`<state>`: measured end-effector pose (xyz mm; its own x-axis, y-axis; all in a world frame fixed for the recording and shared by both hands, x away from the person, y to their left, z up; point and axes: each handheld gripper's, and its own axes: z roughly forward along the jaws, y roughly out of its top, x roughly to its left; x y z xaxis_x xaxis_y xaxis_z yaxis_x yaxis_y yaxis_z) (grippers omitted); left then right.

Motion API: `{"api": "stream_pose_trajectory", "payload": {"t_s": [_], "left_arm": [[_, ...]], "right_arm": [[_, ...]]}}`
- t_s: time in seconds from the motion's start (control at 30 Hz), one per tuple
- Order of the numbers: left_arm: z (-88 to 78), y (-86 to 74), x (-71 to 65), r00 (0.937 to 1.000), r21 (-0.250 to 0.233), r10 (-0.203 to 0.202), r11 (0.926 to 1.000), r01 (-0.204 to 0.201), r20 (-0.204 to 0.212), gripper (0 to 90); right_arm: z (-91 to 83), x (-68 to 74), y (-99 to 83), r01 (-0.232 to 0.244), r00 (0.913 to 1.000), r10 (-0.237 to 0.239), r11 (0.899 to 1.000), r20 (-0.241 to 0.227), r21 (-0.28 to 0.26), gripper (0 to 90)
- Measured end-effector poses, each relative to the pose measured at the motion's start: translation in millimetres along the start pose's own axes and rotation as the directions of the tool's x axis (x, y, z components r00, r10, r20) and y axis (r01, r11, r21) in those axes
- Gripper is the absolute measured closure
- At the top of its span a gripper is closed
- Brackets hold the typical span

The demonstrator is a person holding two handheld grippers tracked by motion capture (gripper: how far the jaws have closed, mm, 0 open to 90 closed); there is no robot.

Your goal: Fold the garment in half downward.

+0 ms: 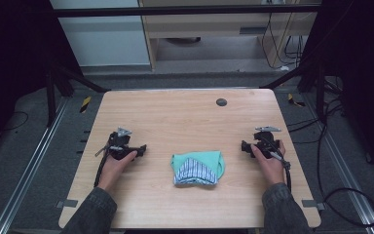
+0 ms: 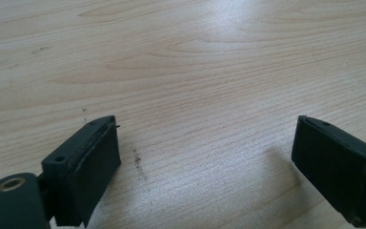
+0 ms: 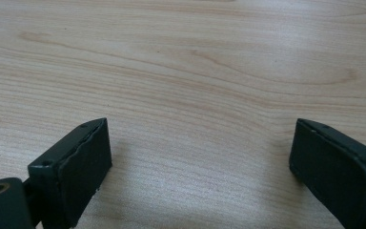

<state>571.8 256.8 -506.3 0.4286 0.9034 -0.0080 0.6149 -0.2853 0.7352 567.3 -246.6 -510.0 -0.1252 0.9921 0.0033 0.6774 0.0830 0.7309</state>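
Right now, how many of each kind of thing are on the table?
Grippers: 2, the left gripper and the right gripper
Folded green and striped cloth: 1
Dark round cap set in the table: 1
Total: 4

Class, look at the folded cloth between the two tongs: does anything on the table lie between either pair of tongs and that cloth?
Nothing visible does. The left tongs and the right tongs rest either side of the folded cloth, with bare table between. Both stand open. The small dark disc lies far off near the far edge.
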Motion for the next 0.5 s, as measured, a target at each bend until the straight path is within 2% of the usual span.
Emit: {"api": "stream_pose_trajectory", "payload": {"t_s": [0.13,0.27,0.33,0.5], "left_arm": [[1.3,0.3,-3.4,0.9995,0.015,0.028,0.9995,-0.028,-0.014,6.8],[1.5,0.0,-3.9,0.9997,0.021,0.020,0.9996,-0.020,-0.017,2.9],[1.7,-0.1,-4.1,0.9996,0.023,0.016,0.9996,-0.016,-0.022,2.4],[1.8,0.0,-3.9,0.9995,0.029,0.015,0.9995,-0.014,-0.028,0.9]], "right_arm": [[0.6,0.0,-0.6,0.006,1.0000,-0.006,1.000,0.002,-0.006,6.0],[0.1,2.2,-1.2,-0.012,0.9998,0.012,1.000,0.015,-0.003,5.4],[-0.5,6.0,-1.7,-0.050,0.9978,0.050,0.999,0.044,0.004,2.9],[0.6,8.1,-1.4,-0.065,0.9956,0.064,0.998,0.068,0.009,0.6]]}}
